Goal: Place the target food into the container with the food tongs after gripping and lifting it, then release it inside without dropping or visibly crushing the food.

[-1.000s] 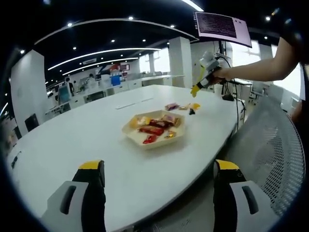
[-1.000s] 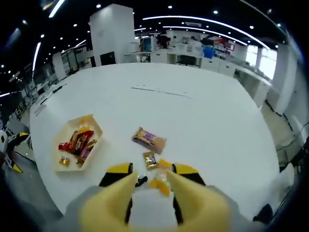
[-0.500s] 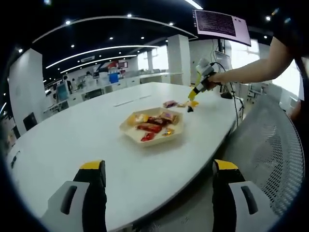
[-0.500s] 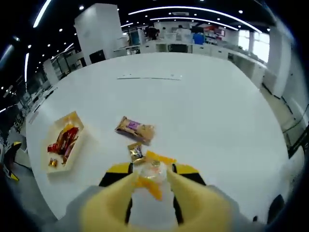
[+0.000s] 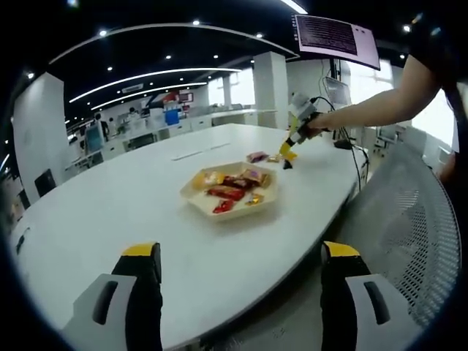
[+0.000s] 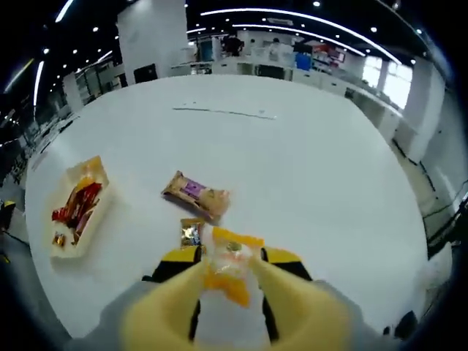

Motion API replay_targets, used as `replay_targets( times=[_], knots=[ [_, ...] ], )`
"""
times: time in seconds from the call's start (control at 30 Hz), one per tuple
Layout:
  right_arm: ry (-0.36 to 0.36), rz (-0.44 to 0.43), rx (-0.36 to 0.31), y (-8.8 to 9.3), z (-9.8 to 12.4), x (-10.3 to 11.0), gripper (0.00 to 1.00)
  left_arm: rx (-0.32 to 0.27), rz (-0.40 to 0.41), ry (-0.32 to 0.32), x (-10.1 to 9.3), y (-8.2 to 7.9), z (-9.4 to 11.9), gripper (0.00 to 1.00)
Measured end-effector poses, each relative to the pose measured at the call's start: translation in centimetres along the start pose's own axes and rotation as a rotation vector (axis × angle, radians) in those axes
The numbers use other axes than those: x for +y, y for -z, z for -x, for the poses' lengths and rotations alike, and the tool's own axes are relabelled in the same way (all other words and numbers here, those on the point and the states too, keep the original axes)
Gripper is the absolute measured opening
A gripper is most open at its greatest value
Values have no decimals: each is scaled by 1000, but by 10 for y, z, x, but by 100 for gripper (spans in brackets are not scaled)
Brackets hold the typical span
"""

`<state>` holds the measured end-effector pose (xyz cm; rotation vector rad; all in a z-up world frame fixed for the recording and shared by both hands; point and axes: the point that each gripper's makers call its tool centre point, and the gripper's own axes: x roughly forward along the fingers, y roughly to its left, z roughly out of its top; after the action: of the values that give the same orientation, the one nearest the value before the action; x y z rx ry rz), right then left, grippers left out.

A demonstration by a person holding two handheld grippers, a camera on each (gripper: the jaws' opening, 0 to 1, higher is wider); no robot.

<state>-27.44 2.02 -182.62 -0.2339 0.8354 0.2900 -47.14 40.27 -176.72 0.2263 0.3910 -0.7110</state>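
Observation:
In the right gripper view, my right gripper [image 6: 230,254] is shut on yellow food tongs [image 6: 292,296], whose arms pinch an orange wrapped snack [image 6: 231,272]. On the table just beyond lie a small gold candy [image 6: 191,232] and a brown and purple packet [image 6: 196,194]. The hexagonal tray [image 6: 98,194], holding several snacks, sits at the left. In the left gripper view, my left gripper [image 5: 240,252] stands open at the near table edge. The tray [image 5: 234,213] is mid-table, and the right gripper [image 5: 295,131] hovers low over the loose snacks [image 5: 257,156] behind it.
The large white table [image 5: 110,212] has wide bare areas around the tray. A mesh chair back [image 5: 417,219] stands close on the right of the left gripper view. A person's arm [image 5: 365,106] reaches in from the right. A monitor [image 5: 336,36] hangs above.
The tongs, apart over the orange snack a second ago, now pinch it. The right gripper has dropped lower toward the table. The left gripper has stayed still.

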Motion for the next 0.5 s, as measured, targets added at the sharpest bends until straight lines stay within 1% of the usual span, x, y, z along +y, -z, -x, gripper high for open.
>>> replay_targets(
  times=[0.03, 0.07, 0.1, 0.13, 0.17, 0.27, 0.33, 0.5],
  knots=[
    [0, -1, -2, 0, -2, 1, 32, 0, 0, 0, 0, 0, 0, 86],
    [11, 15, 23, 4, -4, -1, 31, 0, 0, 0, 0, 0, 0, 86],
    [-5, -22, -18, -1, -6, 1, 31, -1, 0, 0, 0, 0, 0, 86],
    [9, -43, 19, 5, -2, -4, 31, -1, 0, -1, 0, 0, 0, 86],
    [-6, -40, 11, 5, -2, -5, 31, -1, 0, -1, 0, 0, 0, 86],
    [-22, -115, 0, 8, -3, -7, 30, -2, 0, 1, 0, -1, 0, 86],
    [-21, -104, -8, 8, -2, -7, 30, -2, 0, 1, 0, -1, 0, 85],
    [-21, -101, -1, 7, -3, -5, 30, -1, 0, 2, 0, 0, 0, 85]
  ],
)
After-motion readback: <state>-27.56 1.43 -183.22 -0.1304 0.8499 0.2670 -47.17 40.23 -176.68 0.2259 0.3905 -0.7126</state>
